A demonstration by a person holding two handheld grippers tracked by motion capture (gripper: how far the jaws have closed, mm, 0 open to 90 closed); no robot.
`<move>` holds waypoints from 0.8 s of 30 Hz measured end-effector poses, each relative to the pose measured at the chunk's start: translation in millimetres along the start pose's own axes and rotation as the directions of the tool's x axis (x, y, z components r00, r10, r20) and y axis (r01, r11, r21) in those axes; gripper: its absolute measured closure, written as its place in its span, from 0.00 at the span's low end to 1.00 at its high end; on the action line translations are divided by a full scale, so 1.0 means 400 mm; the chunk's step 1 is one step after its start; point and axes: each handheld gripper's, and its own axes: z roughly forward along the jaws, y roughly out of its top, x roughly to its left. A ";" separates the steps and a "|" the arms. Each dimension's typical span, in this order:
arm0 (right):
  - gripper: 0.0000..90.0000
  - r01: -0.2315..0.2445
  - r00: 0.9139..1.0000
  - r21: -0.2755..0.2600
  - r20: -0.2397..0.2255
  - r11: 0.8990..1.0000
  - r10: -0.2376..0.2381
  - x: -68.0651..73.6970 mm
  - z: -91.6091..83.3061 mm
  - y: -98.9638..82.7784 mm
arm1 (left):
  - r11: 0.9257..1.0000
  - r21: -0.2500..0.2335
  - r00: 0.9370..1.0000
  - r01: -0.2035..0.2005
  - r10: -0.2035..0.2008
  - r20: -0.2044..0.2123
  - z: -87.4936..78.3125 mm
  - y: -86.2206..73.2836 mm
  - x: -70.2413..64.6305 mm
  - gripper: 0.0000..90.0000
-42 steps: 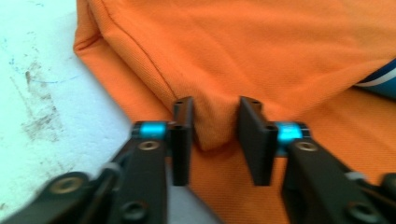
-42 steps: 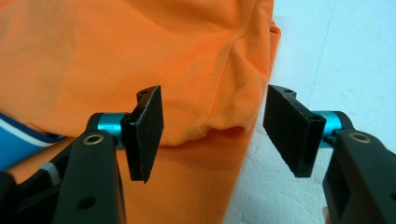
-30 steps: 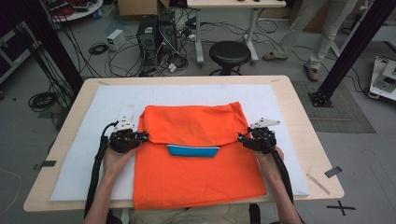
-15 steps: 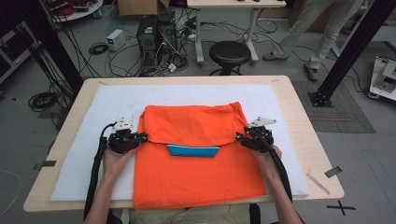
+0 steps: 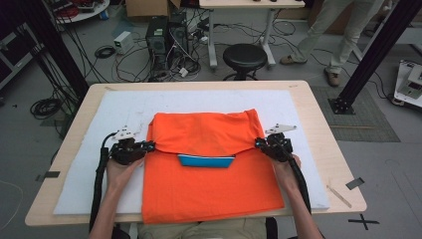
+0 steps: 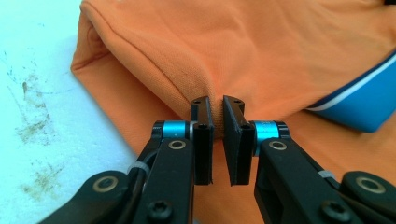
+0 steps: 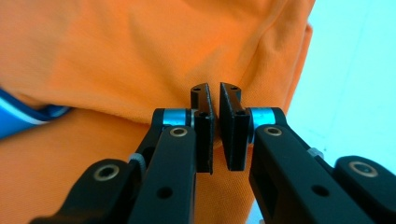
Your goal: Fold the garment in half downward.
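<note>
An orange shirt (image 5: 209, 184) lies flat on the white mat, its top part folded down over a blue collar (image 5: 205, 160). My left gripper (image 5: 149, 146) is shut on the left end of the fold's edge, and the left gripper view shows orange cloth (image 6: 261, 46) pinched between the pads (image 6: 218, 105), with the collar (image 6: 364, 102) off to the right. My right gripper (image 5: 260, 143) sits at the right end of the fold. Its jaws have just been closing and now pinch the orange cloth (image 7: 140, 51) between the pads (image 7: 215, 91). Both grippers rest low on the mat.
The white mat (image 5: 119, 107) covers most of the wooden table (image 5: 318, 114). Beyond the far edge stand a black stool (image 5: 244, 56), a computer tower (image 5: 166, 42) with cables, and a person's legs (image 5: 343, 30). A black frame post (image 5: 370, 50) rises at the right.
The right gripper has edged slightly inward onto the right end of the fold. The left gripper and the shirt have not moved.
</note>
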 end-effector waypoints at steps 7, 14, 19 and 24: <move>0.96 -0.060 0.995 -0.063 -0.089 0.996 0.054 -0.009 -0.054 -0.010 | 1.000 -0.006 0.999 -0.027 0.027 0.029 -0.045 -0.004 -0.032 0.92; 0.97 -0.123 0.980 -0.078 -0.167 0.989 0.108 -0.027 -0.091 -0.051 | 0.999 0.021 0.997 -0.034 0.032 0.072 -0.073 -0.038 -0.053 0.92; 0.97 -0.131 0.976 -0.048 -0.181 0.990 0.121 -0.029 -0.107 -0.088 | 0.999 0.038 0.995 -0.034 0.030 0.098 -0.085 -0.062 -0.068 0.92; 0.97 -0.176 0.960 -0.030 -0.228 0.984 0.165 -0.039 -0.115 -0.136 | 0.997 0.055 0.993 -0.061 0.055 0.108 -0.102 -0.083 -0.099 0.92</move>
